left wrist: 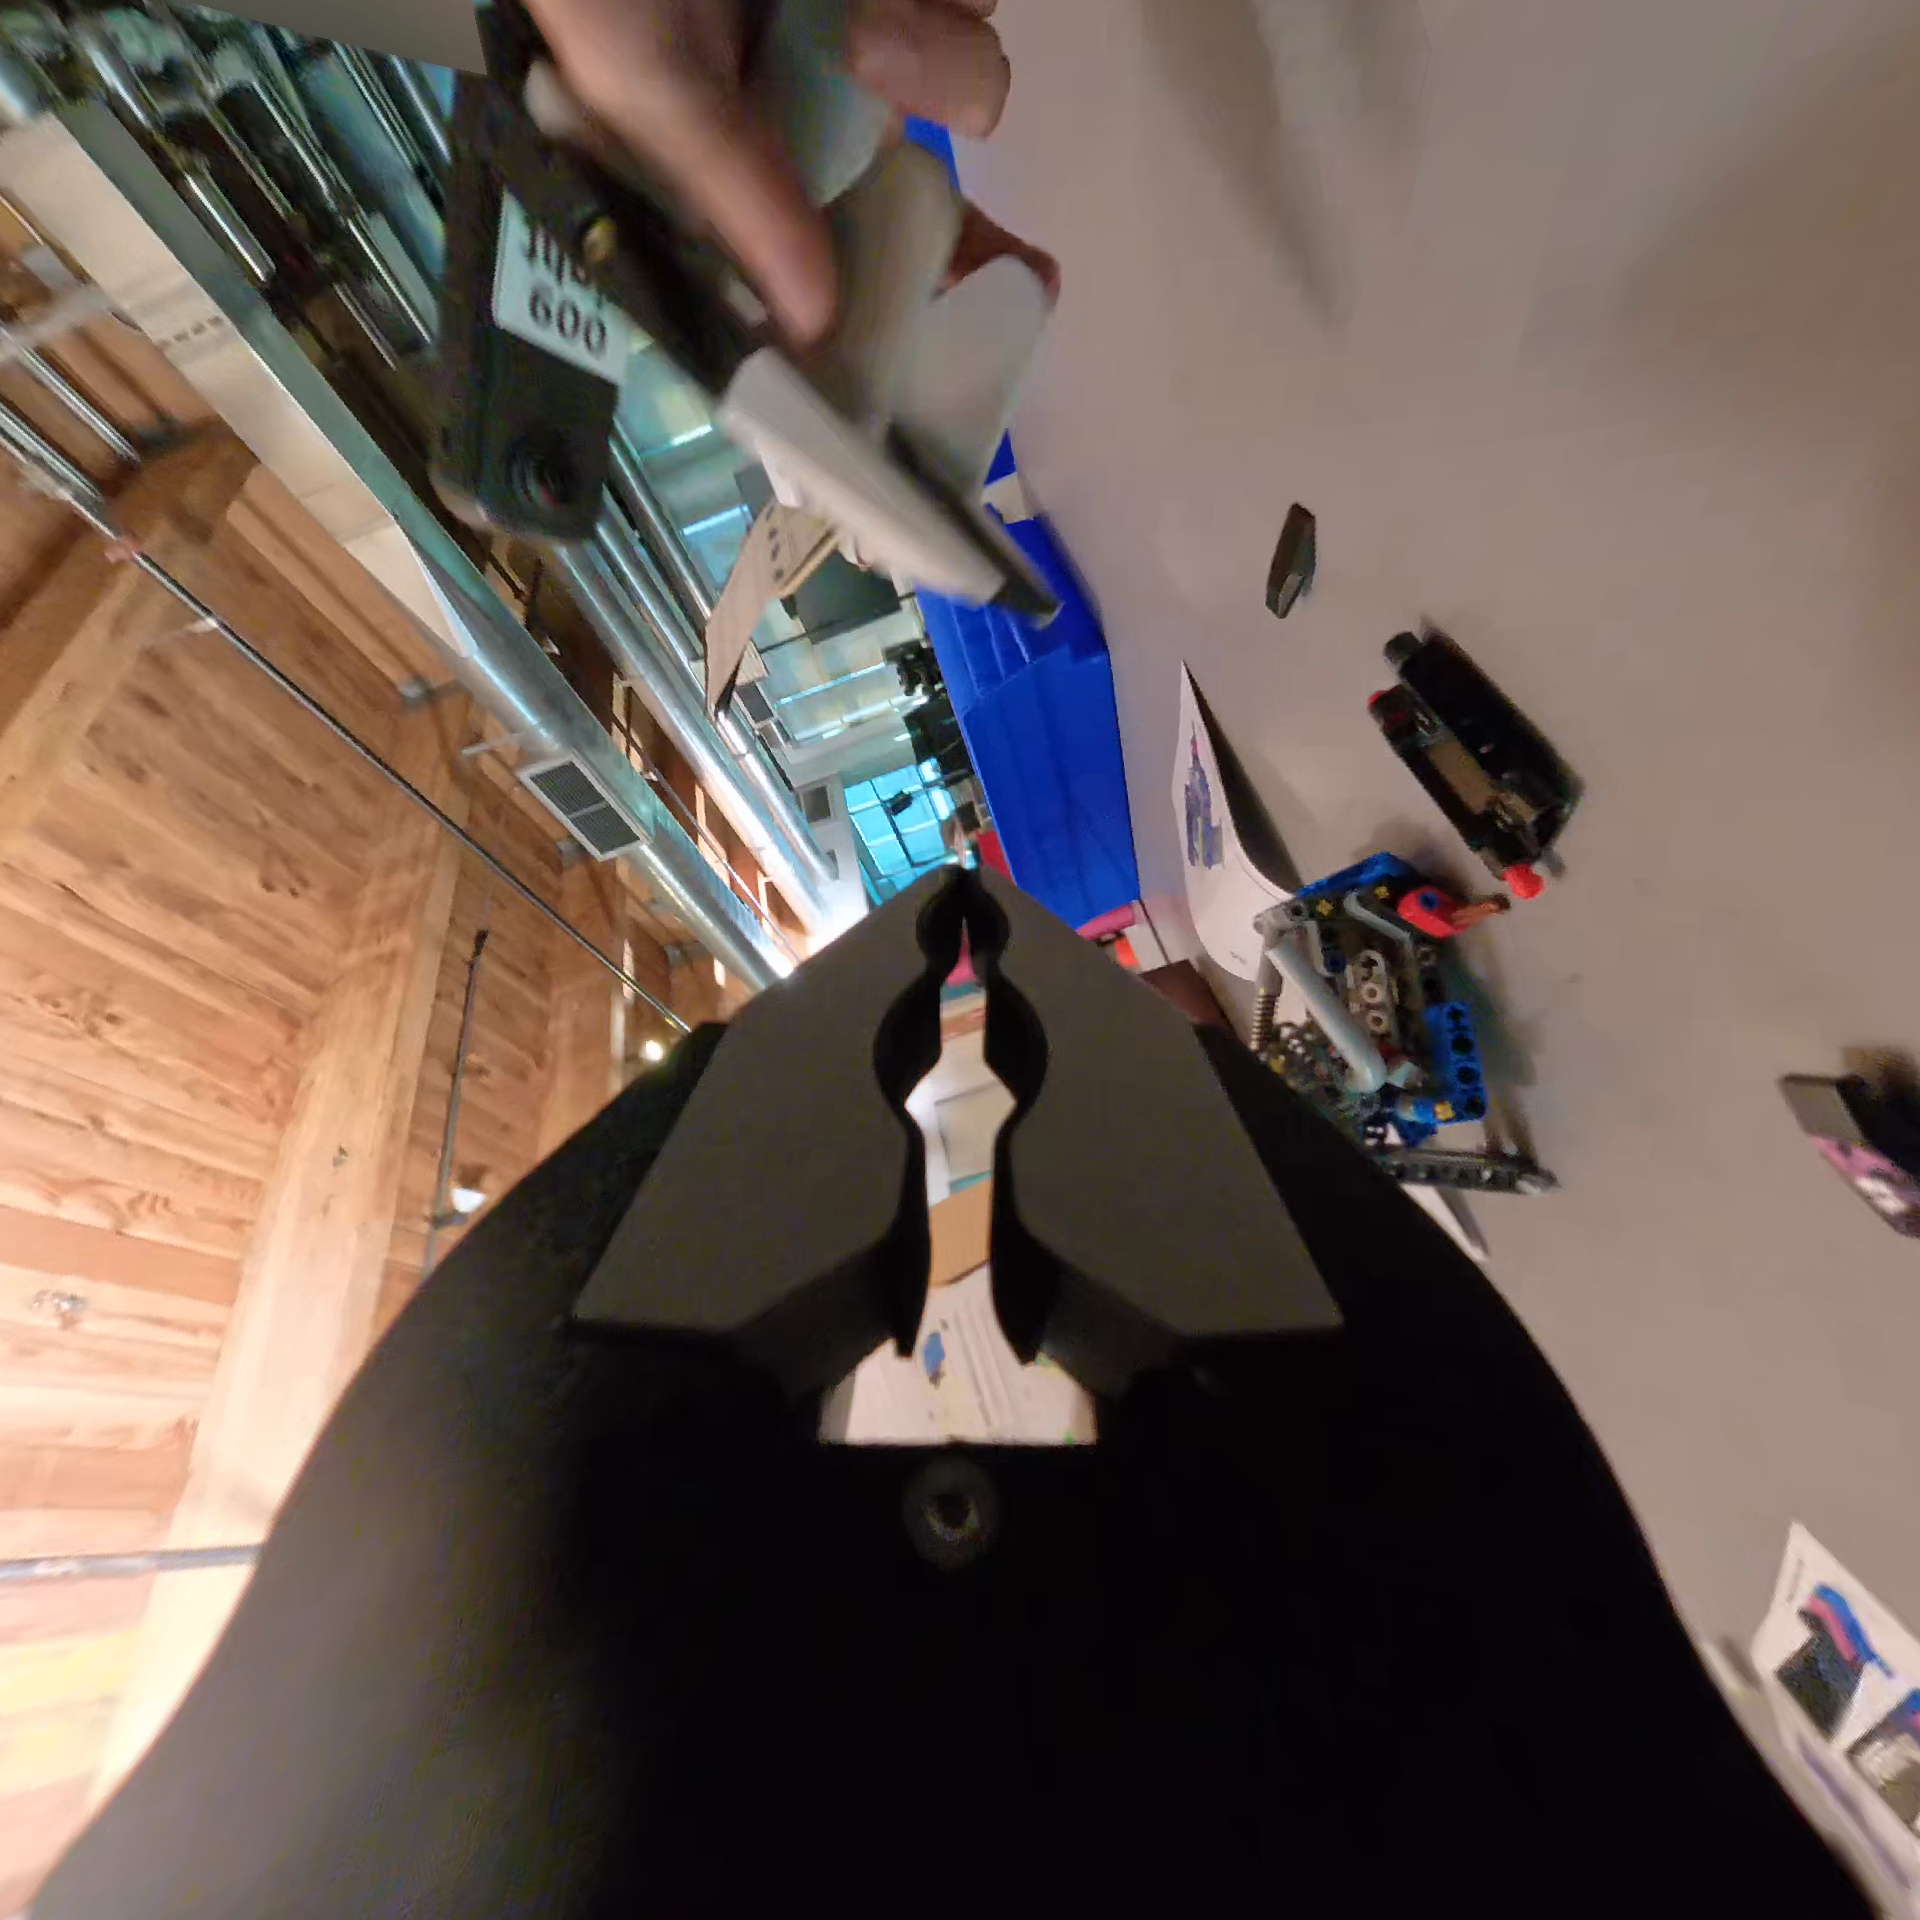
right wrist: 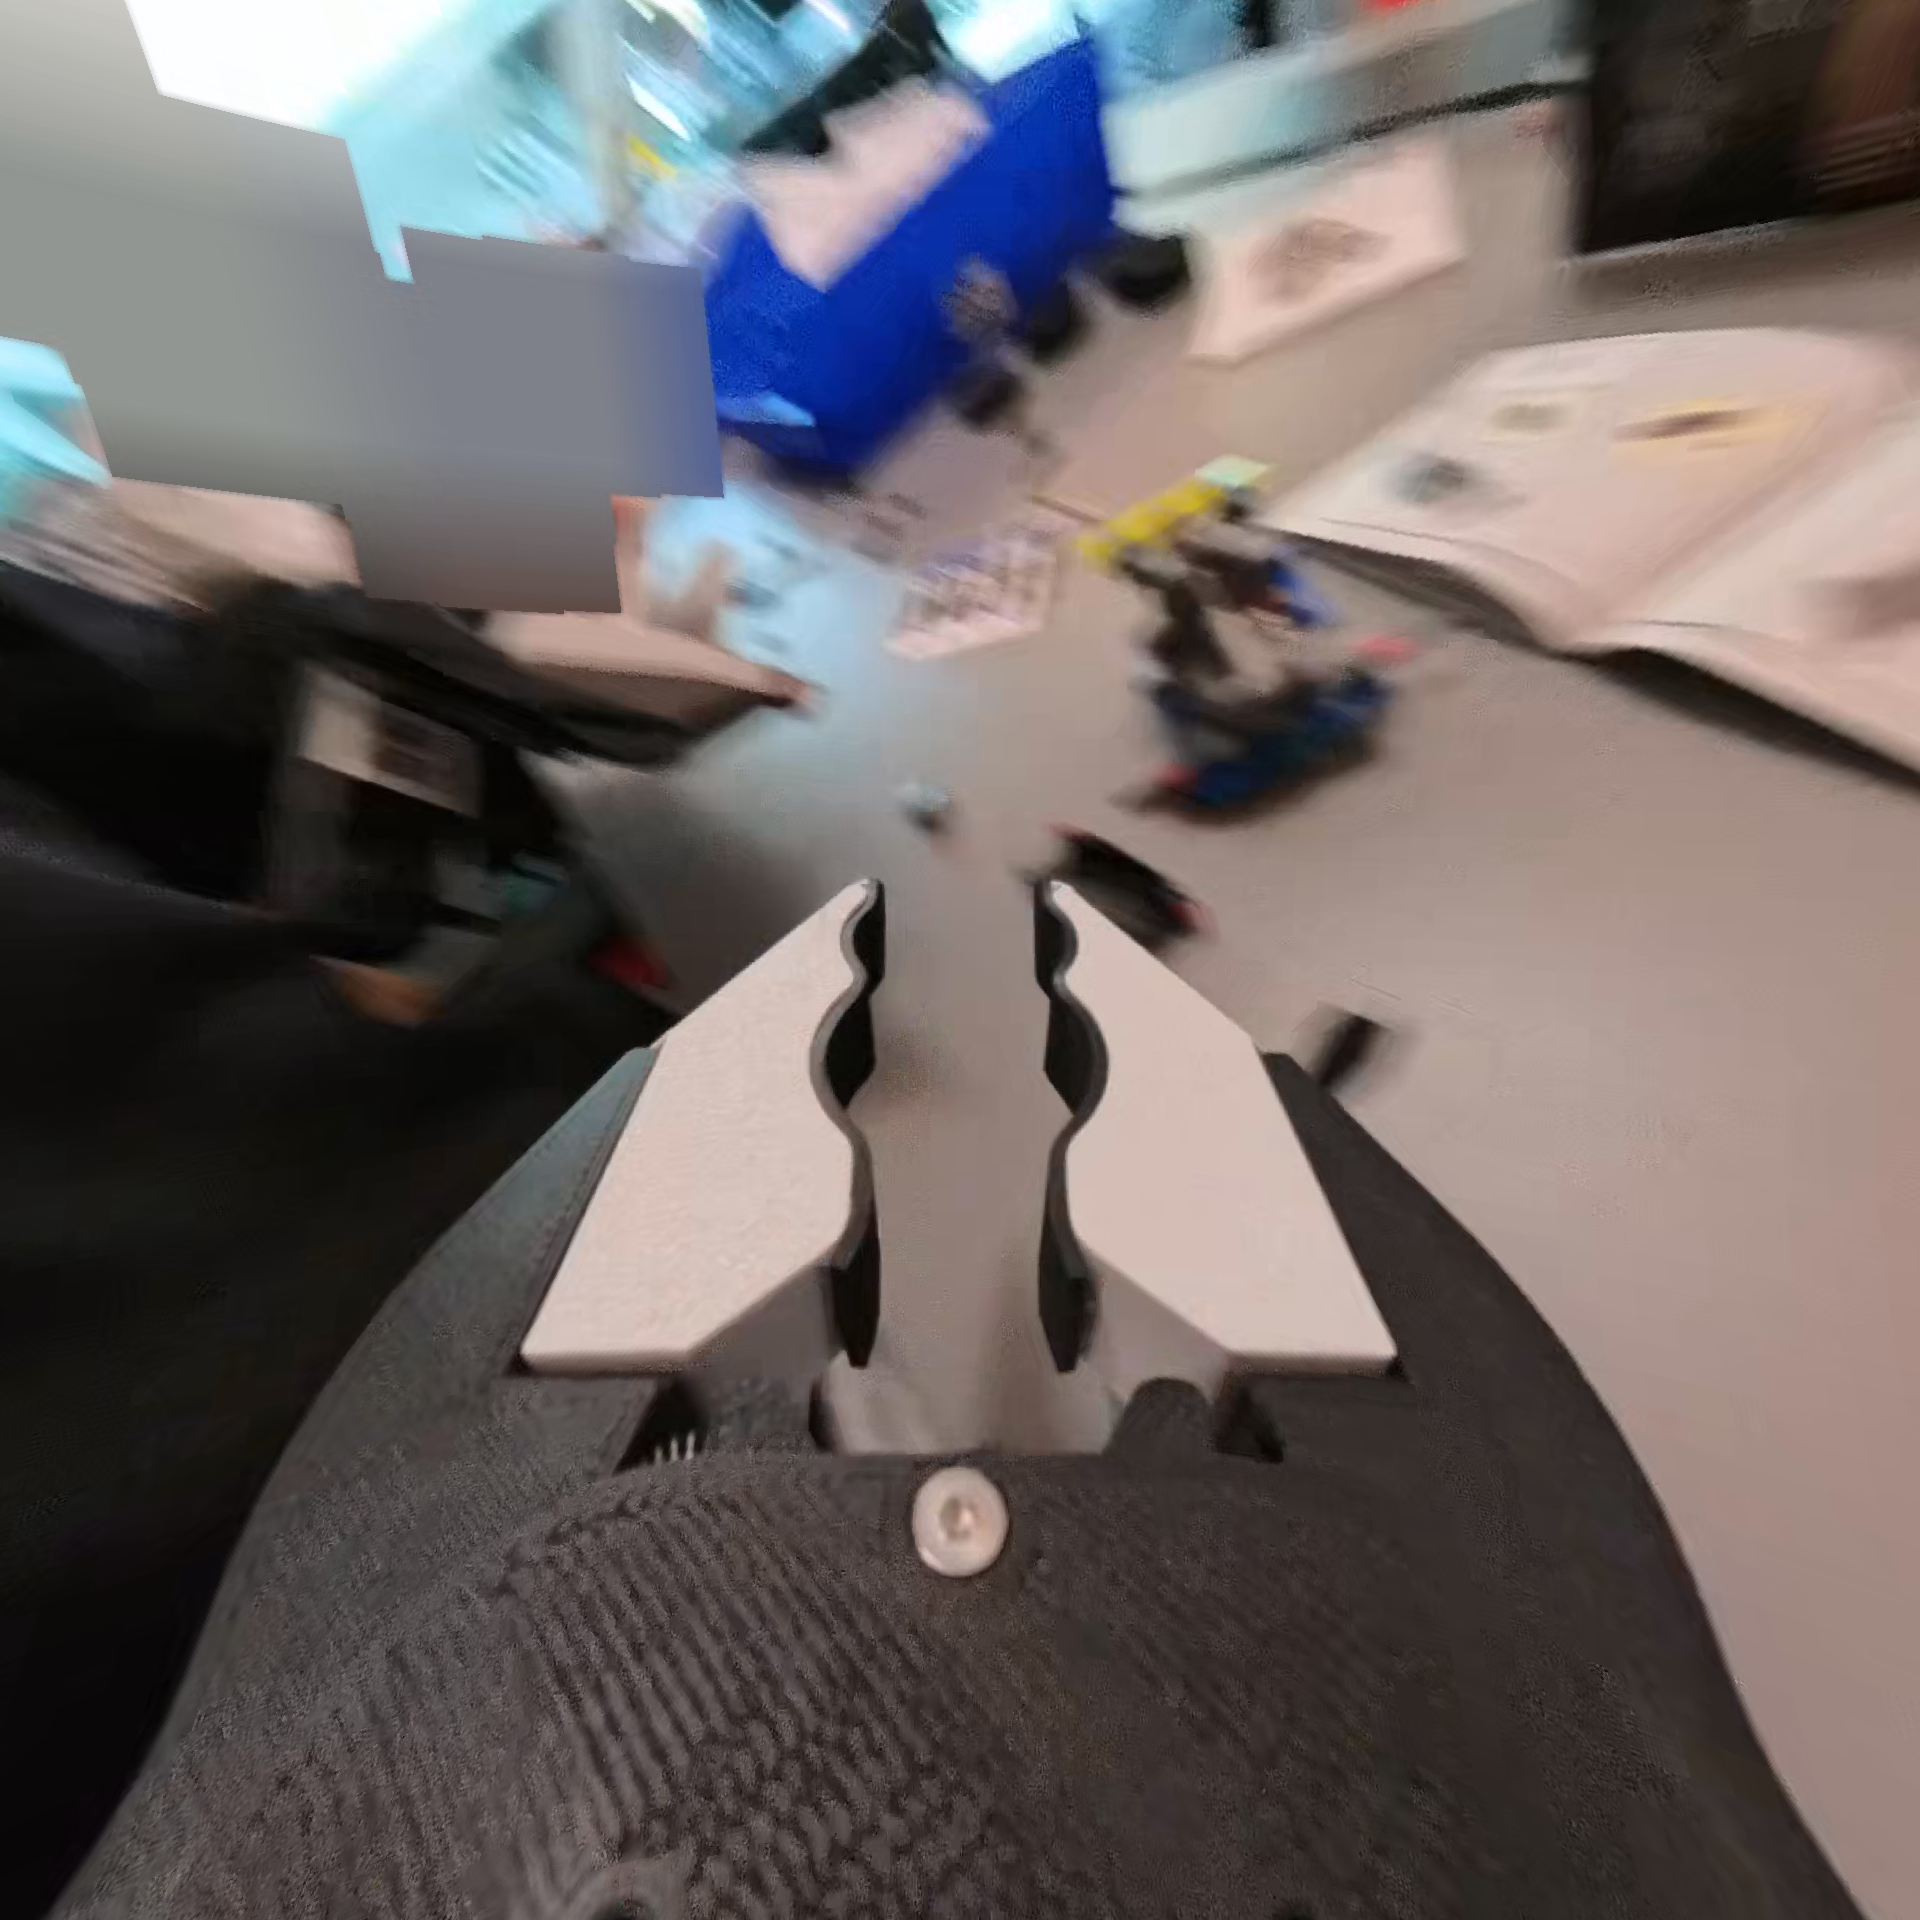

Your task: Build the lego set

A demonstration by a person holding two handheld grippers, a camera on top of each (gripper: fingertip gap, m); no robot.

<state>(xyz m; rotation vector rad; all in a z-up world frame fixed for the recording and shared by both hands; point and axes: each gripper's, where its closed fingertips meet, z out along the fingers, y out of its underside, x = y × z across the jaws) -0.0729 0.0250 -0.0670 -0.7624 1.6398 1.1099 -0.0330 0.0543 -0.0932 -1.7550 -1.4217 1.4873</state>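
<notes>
Two hand-held grippers above a grey tabletop [left wrist: 1558, 312] strewn with building-block parts.

Left gripper [left wrist: 961, 883] tilted sideways, tips closed together, nothing between them, aimed past the table's far edge toward a blue bin [left wrist: 1039, 769]. Right gripper [right wrist: 958, 896] parted, only bare table in the gap; picture badly smeared. Nearest piece a long black part with red ends [right wrist: 1127, 873], just beyond the right fingertip, long axis slanting right. Small pale piece [right wrist: 923, 802] ahead, blue-and-grey block assembly [right wrist: 1268, 707] farther right, open booklet [right wrist: 1662, 499] by the right edge. Nothing between tips and black part.
</notes>
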